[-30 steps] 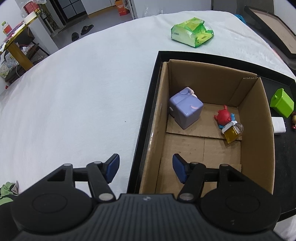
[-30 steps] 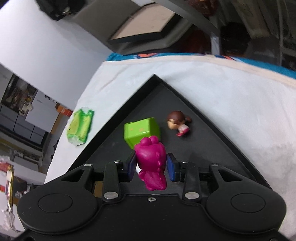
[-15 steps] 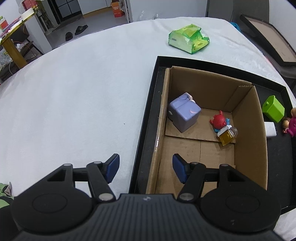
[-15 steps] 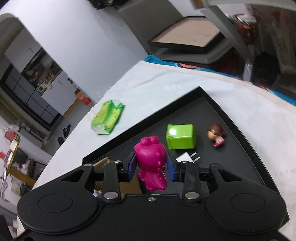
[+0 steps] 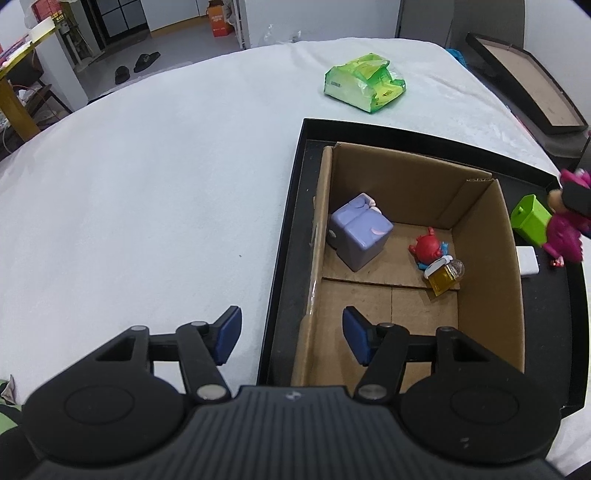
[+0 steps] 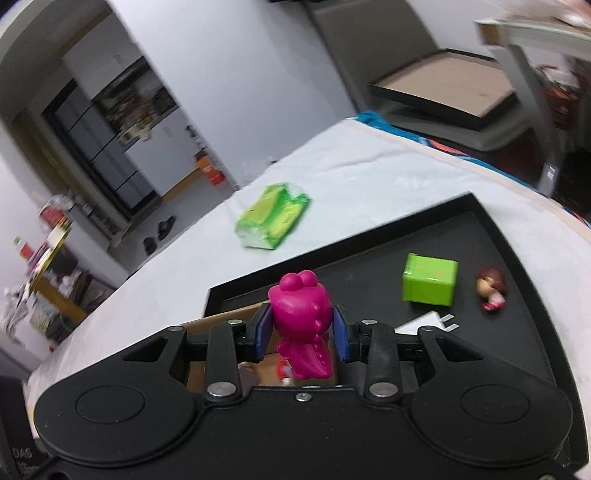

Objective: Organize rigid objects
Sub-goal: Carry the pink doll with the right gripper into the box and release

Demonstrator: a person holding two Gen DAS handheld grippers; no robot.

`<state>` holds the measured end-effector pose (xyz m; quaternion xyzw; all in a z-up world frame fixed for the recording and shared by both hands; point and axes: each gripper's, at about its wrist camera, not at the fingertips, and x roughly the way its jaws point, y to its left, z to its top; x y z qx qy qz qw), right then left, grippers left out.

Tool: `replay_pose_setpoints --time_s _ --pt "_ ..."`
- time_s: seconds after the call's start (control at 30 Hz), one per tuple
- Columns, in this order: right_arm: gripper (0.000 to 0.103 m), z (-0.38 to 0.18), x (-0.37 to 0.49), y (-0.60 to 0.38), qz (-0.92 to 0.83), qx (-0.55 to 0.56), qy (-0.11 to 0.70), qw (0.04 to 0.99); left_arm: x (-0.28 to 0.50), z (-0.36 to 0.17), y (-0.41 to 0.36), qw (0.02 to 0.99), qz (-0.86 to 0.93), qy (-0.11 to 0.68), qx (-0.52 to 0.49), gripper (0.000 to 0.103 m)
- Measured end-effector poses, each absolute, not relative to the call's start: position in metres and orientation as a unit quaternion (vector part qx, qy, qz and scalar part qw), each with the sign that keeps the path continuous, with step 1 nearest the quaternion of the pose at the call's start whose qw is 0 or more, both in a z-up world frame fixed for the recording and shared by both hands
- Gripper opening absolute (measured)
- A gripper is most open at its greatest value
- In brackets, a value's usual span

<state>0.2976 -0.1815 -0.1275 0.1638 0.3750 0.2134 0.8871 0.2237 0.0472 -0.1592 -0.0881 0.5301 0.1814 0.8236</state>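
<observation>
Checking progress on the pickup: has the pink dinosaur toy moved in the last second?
Yes. The pink dinosaur toy, clamped in the right gripper, has gone from beside the green cube toward the cardboard box.

No legible text in either view, print on the green packet (image 5: 365,82) beyond the black tray (image 5: 284,236) too small to read, orange box (image 5: 218,23) on the floor behind it blurred

Probably a lived-in home: beyond the white-covered table (image 5: 155,192), slippers (image 5: 147,58) lie on the floor near a cluttered side table (image 5: 14,107).
</observation>
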Motion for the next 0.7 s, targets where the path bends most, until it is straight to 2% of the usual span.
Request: replay_pose_setpoints --time_s 0.33,0.53,0.6,0.7 --pt "0.034 -0.125 0.292 -0.129 0.268 0.095 0.388 0.877 0.227 -0.16 0.051 0.832 0.148 0.526 -0.1 0.056" --pt "0.035 -0.137 0.291 -0.105 0.269 0.05 0.414 0.868 0.23 -0.165 0.054 0.833 0.132 0.527 -0.109 0.04" --pt "0.035 -0.141 0.29 -0.099 0.27 0.039 0.42 0.866 0.231 -0.167 0.056 0.831 0.127 0.53 -0.114 0.032" --pt "0.035 -0.146 0.288 -0.089 0.273 0.019 0.428 0.862 0.23 -0.17 0.056 0.83 0.118 0.532 -0.117 0.027"
